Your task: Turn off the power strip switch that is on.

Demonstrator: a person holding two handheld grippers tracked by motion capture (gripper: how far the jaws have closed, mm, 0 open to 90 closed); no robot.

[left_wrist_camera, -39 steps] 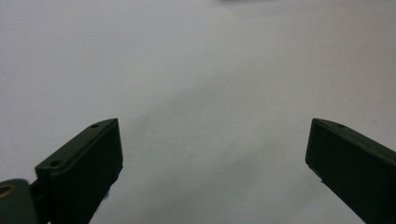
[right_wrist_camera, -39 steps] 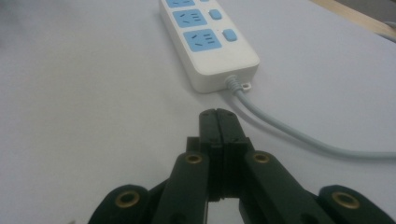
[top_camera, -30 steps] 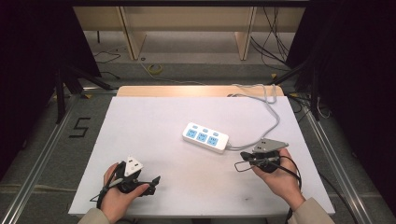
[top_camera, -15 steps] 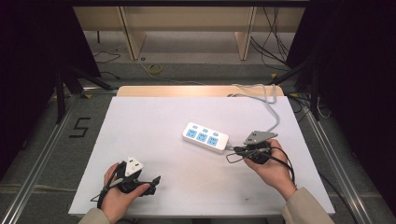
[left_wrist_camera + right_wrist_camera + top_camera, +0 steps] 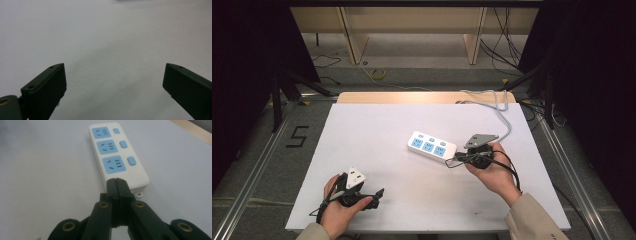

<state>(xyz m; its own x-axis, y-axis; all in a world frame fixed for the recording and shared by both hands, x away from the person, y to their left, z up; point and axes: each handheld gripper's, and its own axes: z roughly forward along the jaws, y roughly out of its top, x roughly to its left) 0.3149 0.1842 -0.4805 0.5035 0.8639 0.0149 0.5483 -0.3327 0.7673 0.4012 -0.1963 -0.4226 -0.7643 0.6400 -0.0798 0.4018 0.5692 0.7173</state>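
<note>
A white power strip [image 5: 431, 146] with three blue sockets lies near the middle of the white table [image 5: 377, 130]; its grey cord [image 5: 504, 120] runs off to the back right. My right gripper [image 5: 451, 162] is shut with nothing between its jaws, its tips at the strip's near right end. In the right gripper view the closed tips [image 5: 117, 182] sit just over the end of the power strip [image 5: 117, 155]; whether they touch it I cannot tell. My left gripper [image 5: 377, 192] rests at the front left with its jaws wide apart over bare table [image 5: 112, 50].
A wooden edge [image 5: 422, 97] runs along the table's far side. Beyond it stand wooden furniture legs [image 5: 474, 40] with cables on the floor. A "5" marking [image 5: 298, 136] lies on the floor at the left. Metal rails [image 5: 562, 165] flank the table.
My right gripper has moved away from me and leftward, up to the power strip's right end. The left hand has kept still.
</note>
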